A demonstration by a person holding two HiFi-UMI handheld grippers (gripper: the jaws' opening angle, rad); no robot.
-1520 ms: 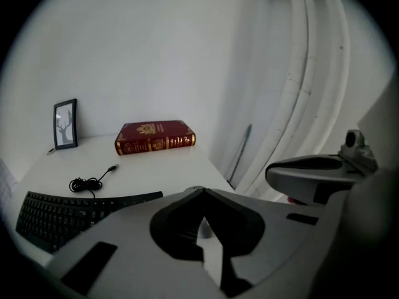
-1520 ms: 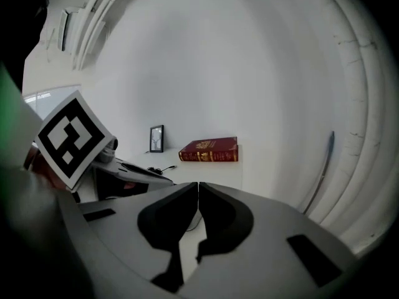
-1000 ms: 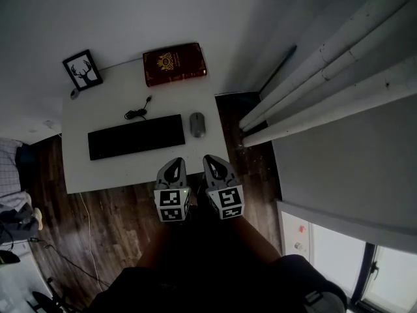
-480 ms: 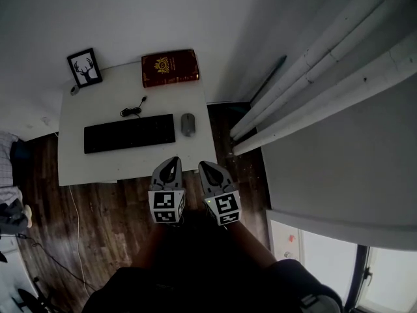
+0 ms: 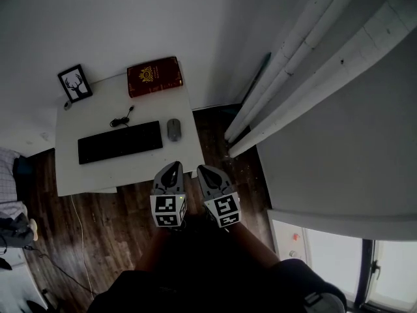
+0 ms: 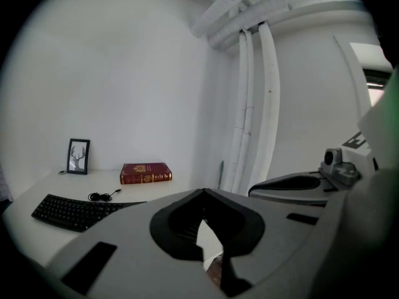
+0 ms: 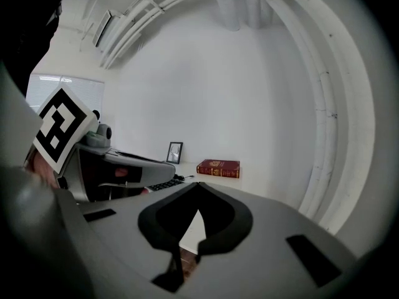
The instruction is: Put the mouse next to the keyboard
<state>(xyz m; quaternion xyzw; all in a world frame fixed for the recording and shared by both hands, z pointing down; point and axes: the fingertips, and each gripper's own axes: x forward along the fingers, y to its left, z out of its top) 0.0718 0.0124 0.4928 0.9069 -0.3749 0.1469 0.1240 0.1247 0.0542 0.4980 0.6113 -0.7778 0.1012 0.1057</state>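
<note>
A grey mouse [image 5: 173, 130] lies on the white table [image 5: 85, 173], just right of the black keyboard [image 5: 120, 142] and apart from it. Both grippers hang side by side above the wooden floor, short of the table's near edge. My left gripper [image 5: 173, 165] is shut and holds nothing. My right gripper [image 5: 202, 169] also looks shut and holds nothing. The left gripper view shows the keyboard [image 6: 72, 212] beyond the closed tips of the left gripper [image 6: 203, 192]. In both gripper views the jaws hide the mouse.
A red book [image 5: 154, 76] and a framed deer picture [image 5: 75, 83] stand at the table's far edge. A black cable [image 5: 121, 119] lies coiled behind the keyboard. White pipes [image 5: 306, 64] run along the wall on the right. Dark wood floor [image 5: 117, 220] surrounds the table.
The table and its things have drifted left and grown smaller in the head view, as the view drew back. Both grippers stayed shut, side by side. The mouse has not moved on the table.
</note>
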